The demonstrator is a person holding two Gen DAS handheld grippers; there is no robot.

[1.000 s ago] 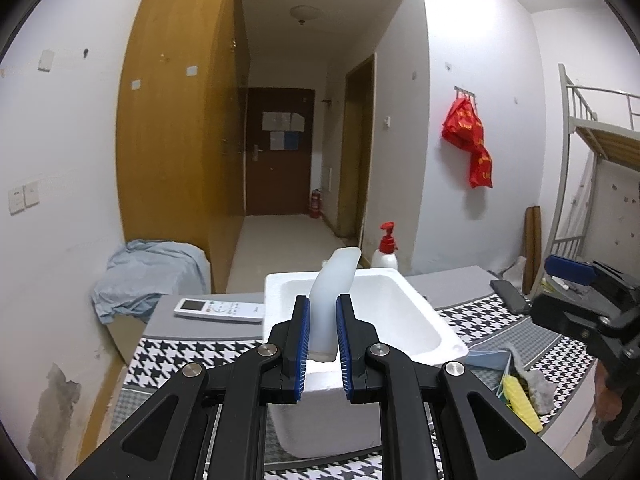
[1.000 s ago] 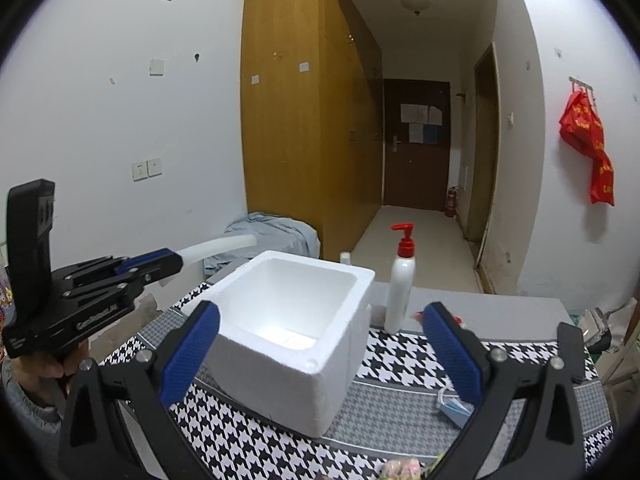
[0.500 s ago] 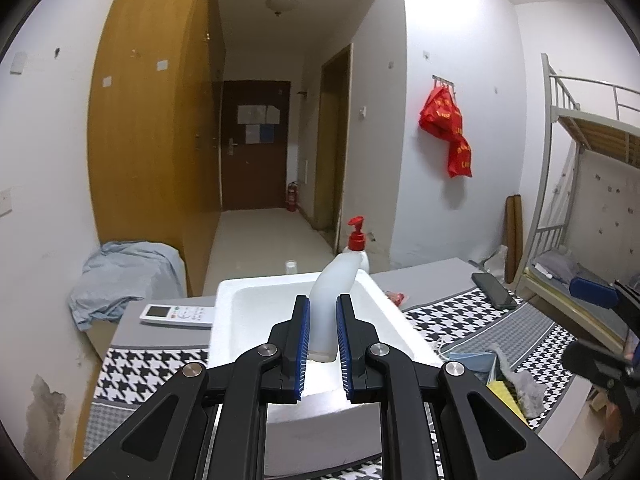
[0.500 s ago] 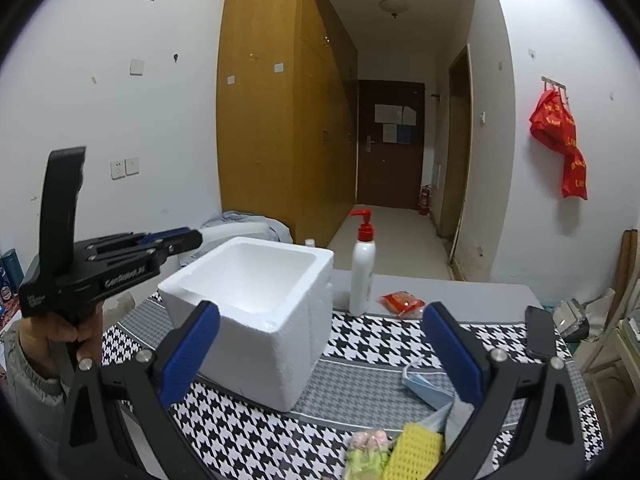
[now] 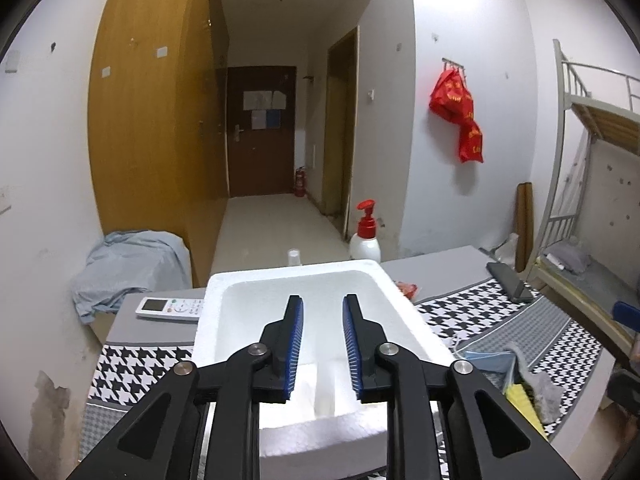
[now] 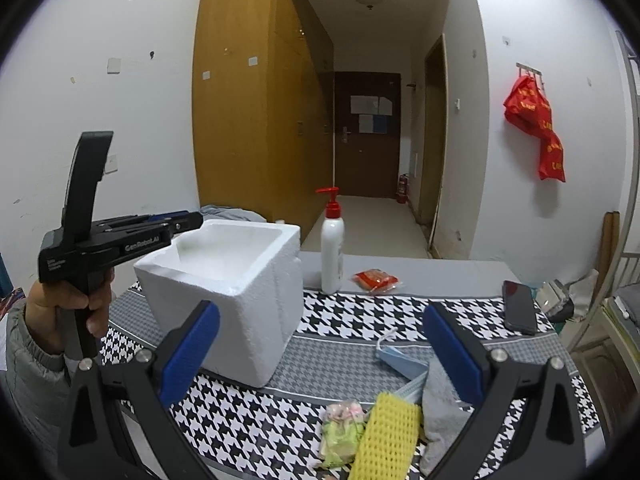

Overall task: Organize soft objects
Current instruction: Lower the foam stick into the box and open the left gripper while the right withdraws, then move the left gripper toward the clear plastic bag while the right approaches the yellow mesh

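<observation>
My left tool (image 5: 322,344) has just spread over the foam box (image 5: 316,300), nothing between its pads; one white piece (image 5: 326,388) lies inside. Rightward, my right tool (image 6: 320,352) gapes empty above the sponge (image 6: 390,436), mask (image 6: 400,360) and grey cloth (image 6: 444,412) left on the tabletop (image 6: 344,320)

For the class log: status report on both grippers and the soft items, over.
Left gripper open over white foam box, jaws just opened, nothing between them. Right gripper open above yellow foam net and grey cloth. Nothing in the way.
</observation>
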